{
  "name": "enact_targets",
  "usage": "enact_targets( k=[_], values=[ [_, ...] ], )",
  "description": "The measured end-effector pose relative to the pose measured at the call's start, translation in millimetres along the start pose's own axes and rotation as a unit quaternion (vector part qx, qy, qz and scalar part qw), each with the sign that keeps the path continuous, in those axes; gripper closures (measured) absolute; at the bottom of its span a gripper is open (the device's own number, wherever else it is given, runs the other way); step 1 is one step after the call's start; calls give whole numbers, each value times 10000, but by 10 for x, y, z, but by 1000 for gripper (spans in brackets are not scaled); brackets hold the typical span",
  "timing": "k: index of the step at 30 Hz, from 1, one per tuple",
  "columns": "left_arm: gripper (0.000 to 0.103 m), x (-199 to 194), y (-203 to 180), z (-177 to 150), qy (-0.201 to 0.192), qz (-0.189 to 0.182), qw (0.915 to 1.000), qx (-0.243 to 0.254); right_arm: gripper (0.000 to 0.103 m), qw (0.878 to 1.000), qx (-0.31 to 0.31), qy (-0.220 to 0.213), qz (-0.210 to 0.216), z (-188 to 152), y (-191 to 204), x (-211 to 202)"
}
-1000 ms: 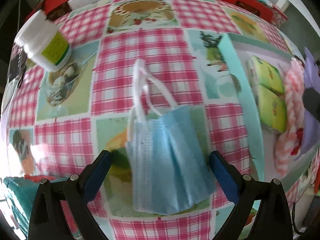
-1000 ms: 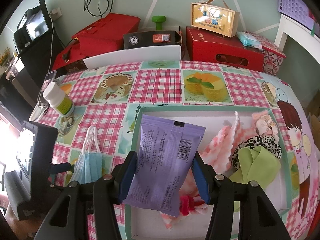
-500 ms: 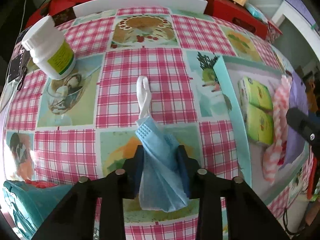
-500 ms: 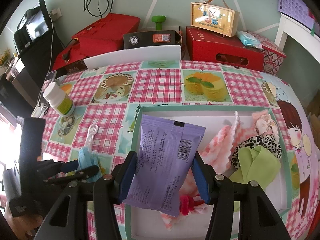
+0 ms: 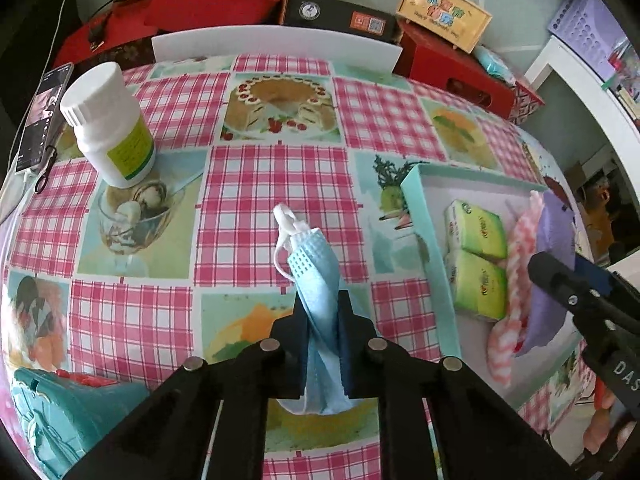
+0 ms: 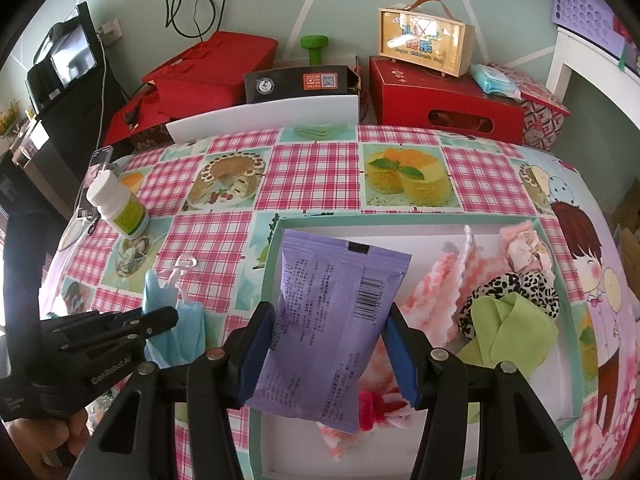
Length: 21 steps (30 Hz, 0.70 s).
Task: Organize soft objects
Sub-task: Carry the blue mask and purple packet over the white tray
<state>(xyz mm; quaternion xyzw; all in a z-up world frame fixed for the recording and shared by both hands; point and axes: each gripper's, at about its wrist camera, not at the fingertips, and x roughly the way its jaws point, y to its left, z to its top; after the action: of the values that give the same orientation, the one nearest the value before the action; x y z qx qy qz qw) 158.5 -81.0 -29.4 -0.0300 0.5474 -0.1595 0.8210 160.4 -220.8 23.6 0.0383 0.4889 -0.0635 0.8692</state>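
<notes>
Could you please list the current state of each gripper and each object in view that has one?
left gripper: shut on the blue face mask.
blue face mask: bunched, pinched, lifted off the tablecloth.
right gripper: shut on the purple packet.
purple packet: sealed, held above the tray.
tray: open-topped, holding soft items.
white bottle: upright, cap on.
green tissue packs: lying side by side in the tray.
</notes>
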Motion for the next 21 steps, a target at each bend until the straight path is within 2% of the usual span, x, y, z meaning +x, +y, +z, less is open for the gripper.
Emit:
enact_targets(
  k=[2,5,9,13,16,21],
  values=[
    [92,-8,-48,-14,-125,-80,9999,-23,45,10000,2,-9,-2,1,1,-2],
    [92,-232,-59,16,-501,-331,9982,-35,45,9999,45,-124,-19,14,-19,-71],
    [92,-603,-124,39,-1125,-582,9919,82,45,9989,194,-418,-60,44,-135,-266],
    [92,-780,-256,29,-1447,-794,9858,297,45,9967,398,-679,-188,57,-324,-464],
    [92,-791,-431,33,-1501,-958,9826,536,45,9941,583,-853,-343,56,-509,-612],
    [92,-658,-830,3,-1314,-1131,9792,1054,45,9891,925,-968,-610,26,-823,-767]
  ],
)
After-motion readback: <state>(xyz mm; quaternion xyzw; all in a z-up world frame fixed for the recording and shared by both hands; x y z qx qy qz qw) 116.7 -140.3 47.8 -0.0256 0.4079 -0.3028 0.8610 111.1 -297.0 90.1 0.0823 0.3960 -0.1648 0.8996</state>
